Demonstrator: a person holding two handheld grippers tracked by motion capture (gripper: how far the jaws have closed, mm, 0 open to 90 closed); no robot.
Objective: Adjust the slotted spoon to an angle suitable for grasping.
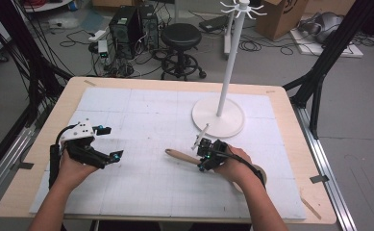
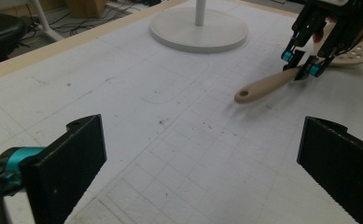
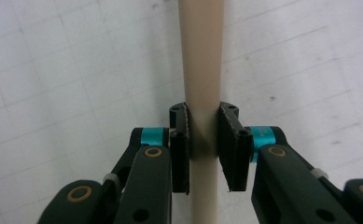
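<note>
Right claw (image 3: pixel 202 140) clamping mid-handle of beige wooden slotted spatula (image 2: pixel 263 87) lying on white gridded counter mat (image 1: pixel 141 120), readying a lift toward white hanging stand (image 1: pixel 219 115); left claw (image 2: pixel 202 154) gaping empty, idling aside.

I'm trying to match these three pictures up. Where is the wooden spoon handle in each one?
High view: the wooden handle lies at centre, just left of the right gripper.
Left gripper view: upper right, the handle slants down-left from the right gripper.
Right gripper view: the handle runs up the middle, clamped by the gripper.
Shared landmark: the white gridded mat.
</note>
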